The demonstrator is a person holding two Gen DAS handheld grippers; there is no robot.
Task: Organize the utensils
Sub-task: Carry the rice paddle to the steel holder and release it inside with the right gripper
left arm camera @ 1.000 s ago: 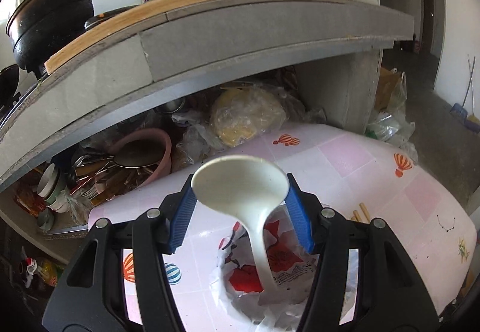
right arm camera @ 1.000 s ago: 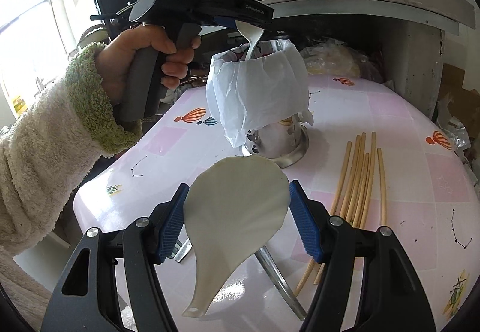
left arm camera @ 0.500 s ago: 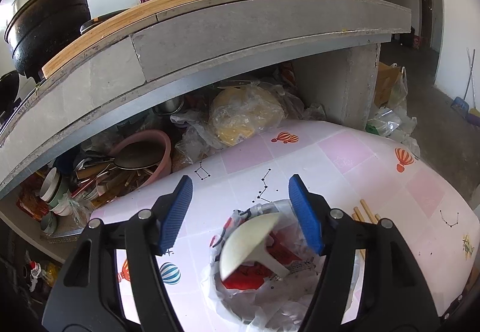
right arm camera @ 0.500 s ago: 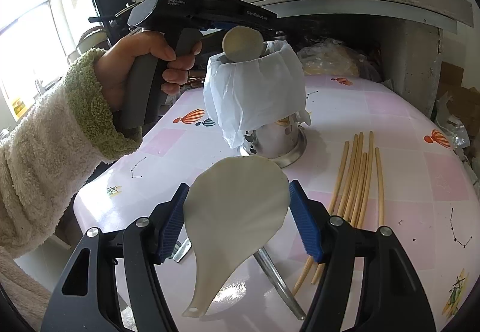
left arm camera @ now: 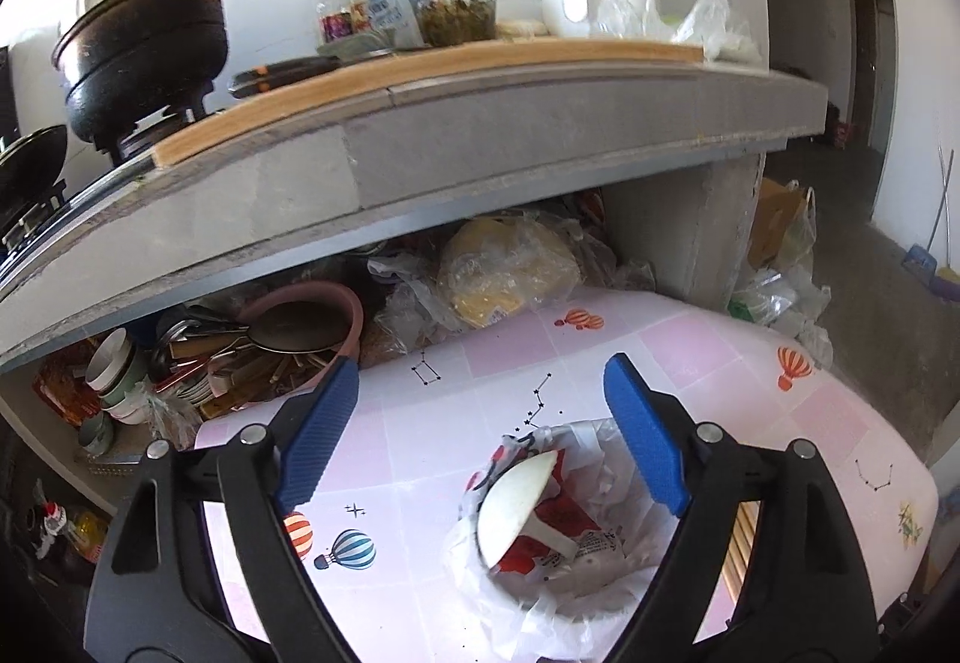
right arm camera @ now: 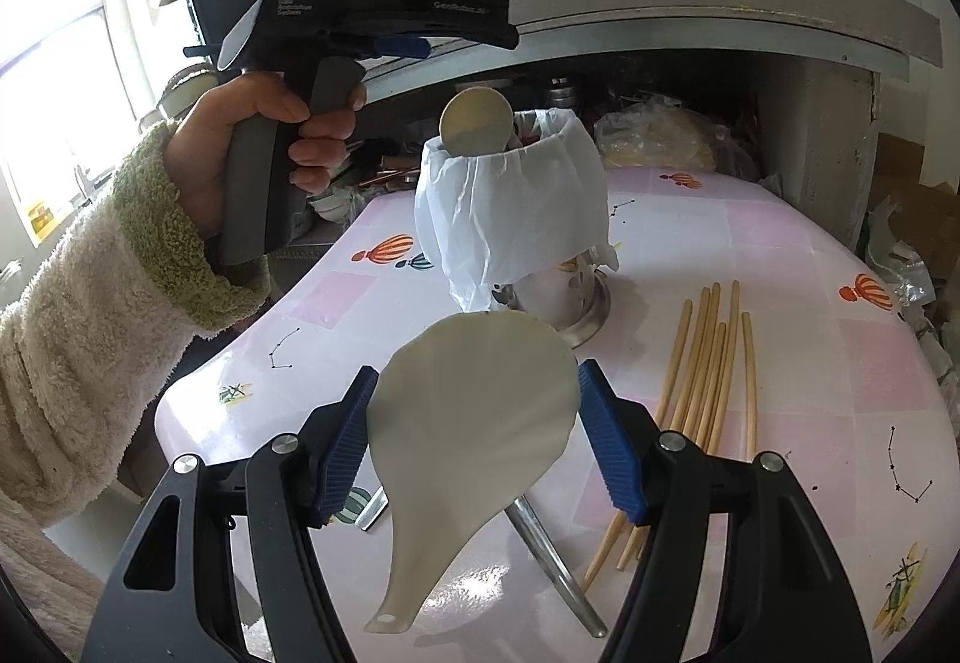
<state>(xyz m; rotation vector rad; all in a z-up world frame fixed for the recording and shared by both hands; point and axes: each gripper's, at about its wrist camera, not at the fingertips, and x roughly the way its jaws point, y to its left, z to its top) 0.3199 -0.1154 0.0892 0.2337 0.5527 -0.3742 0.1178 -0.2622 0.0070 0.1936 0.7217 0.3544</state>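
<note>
Bright window (right arm camera: 54, 81) daylight, glare at left, fisheye-warped dark edges.

The counter (right arm camera: 798, 363) wears a pink-and-white checked cover printed with orange and blue striped balloons and black star patterns. On it, the steel holder (right arm camera: 555, 291) carries a white plastic bag (right arm camera: 516, 207), red-printed inside. Both spoons, the far one (right arm camera: 476, 119) and the near one (right arm camera: 474, 411), are cream. The chopsticks (right arm camera: 702, 363) are pale tan. The sleeve (right arm camera: 78, 315) is cream with a green cuff.
</note>
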